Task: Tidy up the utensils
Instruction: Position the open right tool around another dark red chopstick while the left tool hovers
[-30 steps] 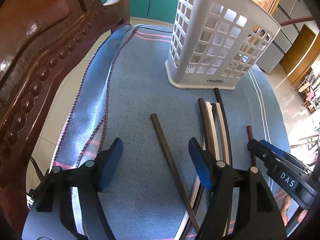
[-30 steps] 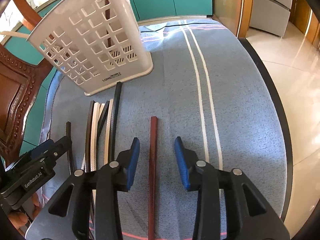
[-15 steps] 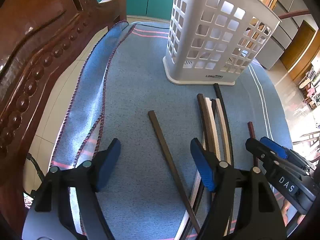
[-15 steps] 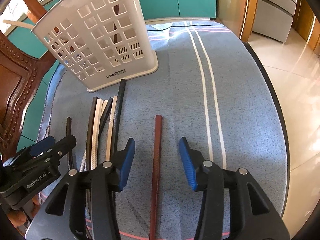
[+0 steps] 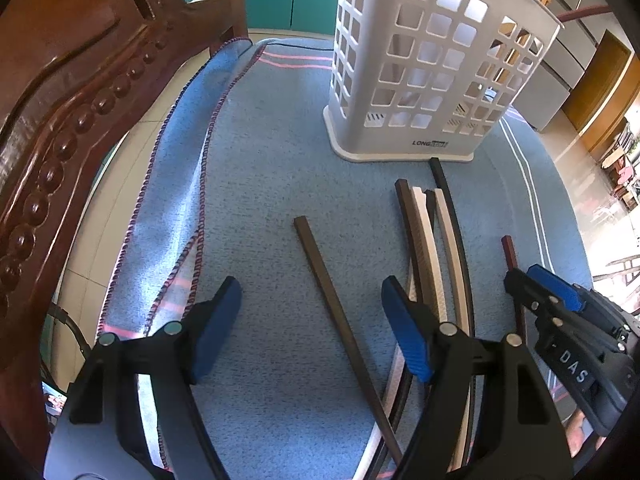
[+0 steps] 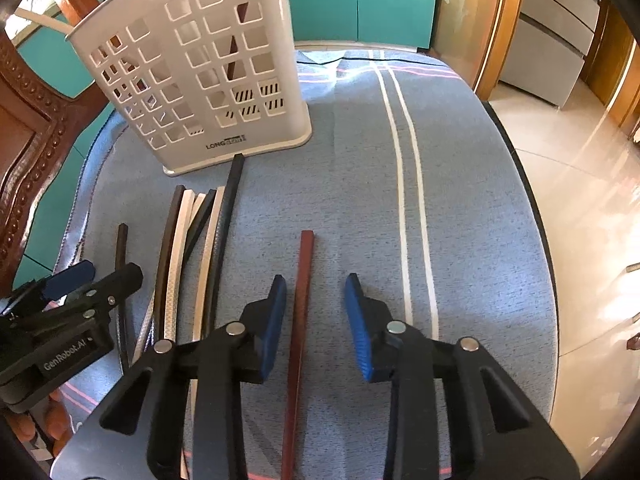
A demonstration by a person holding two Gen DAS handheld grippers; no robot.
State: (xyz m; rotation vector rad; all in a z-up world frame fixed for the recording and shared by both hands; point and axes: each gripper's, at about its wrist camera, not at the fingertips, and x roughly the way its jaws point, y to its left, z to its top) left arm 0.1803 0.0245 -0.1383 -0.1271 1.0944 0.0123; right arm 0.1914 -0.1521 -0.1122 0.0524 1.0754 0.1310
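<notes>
Chopsticks are being gathered into the white slotted holder [image 6: 208, 80], which stands upright at the far end of the blue-clothed counter [image 6: 460, 220]. The step in hand appears to be the pickup of two separate sticks.

The right tongs [image 6: 316, 320] straddle the reddish-brown chopstick [image 6: 302, 300], which lies on the cloth nearer than the holder and to its right. Their jaws have just been closing, yet both pads are seen clear of the stick, so nothing is gripped. The stick's long axis runs from the near edge toward the far end, its squared end toward the holder's side of the counter.

The left tongs [image 5: 312, 328] stand wide open over the dark brown chopstick [image 5: 340, 320], nearer than the holder and left of the bundle of light and dark chopsticks [image 5: 436, 248]. That stick lies slanted, its far end angled leftward, away from the holder's base.

Next, a full closing on the red stick is called for, then a lift and a tilt to upright for dropping into the holder.
</notes>
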